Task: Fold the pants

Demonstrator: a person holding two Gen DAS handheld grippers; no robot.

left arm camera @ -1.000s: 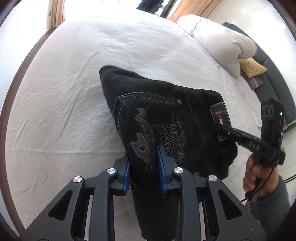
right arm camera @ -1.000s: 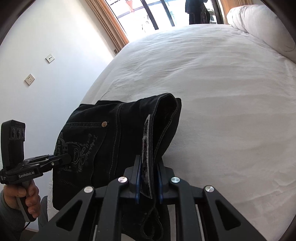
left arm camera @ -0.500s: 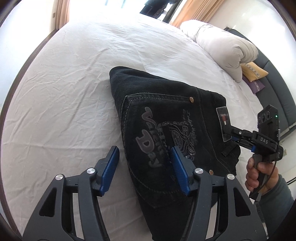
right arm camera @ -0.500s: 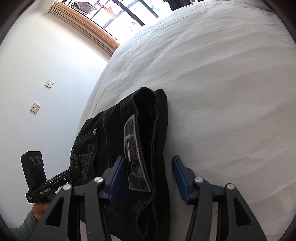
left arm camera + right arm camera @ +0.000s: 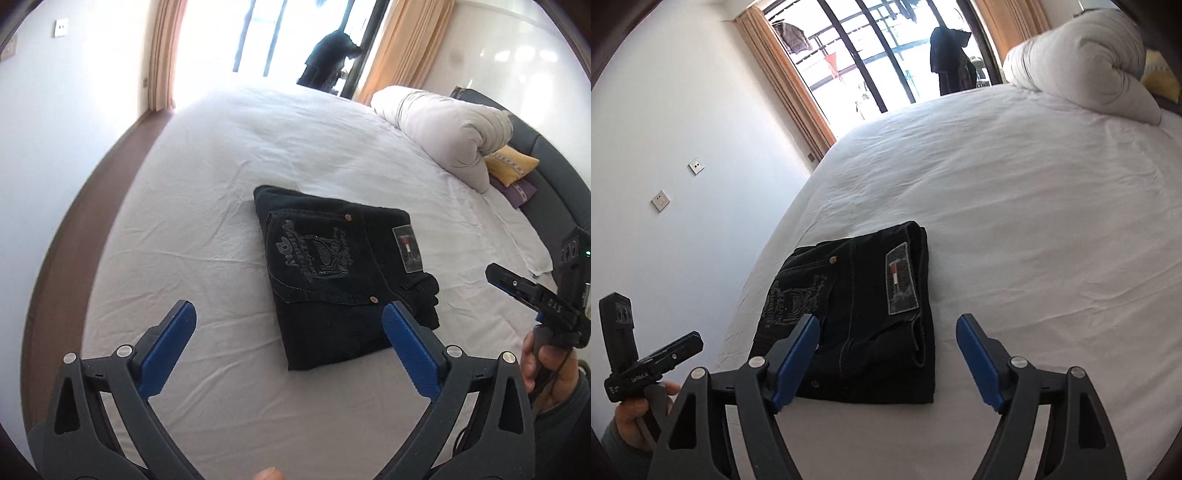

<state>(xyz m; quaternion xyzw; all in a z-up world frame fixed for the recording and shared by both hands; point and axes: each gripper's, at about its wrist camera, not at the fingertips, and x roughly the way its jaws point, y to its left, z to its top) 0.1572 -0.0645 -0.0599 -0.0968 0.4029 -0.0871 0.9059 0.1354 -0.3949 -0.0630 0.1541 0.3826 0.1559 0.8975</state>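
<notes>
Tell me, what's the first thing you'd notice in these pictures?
The folded black pants lying alone in the middle of the big white bed. Next, two blue-tipped claws, left claw and right claw, opening with nothing between them. A rolled white duvet sits at the bed's far end.

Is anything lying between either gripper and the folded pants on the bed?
Nothing visible does. The black pants lie folded on the white sheet, with only bare sheet before the left gripper and right gripper. Both grippers' jaws are opening, with nothing gripped.
</notes>
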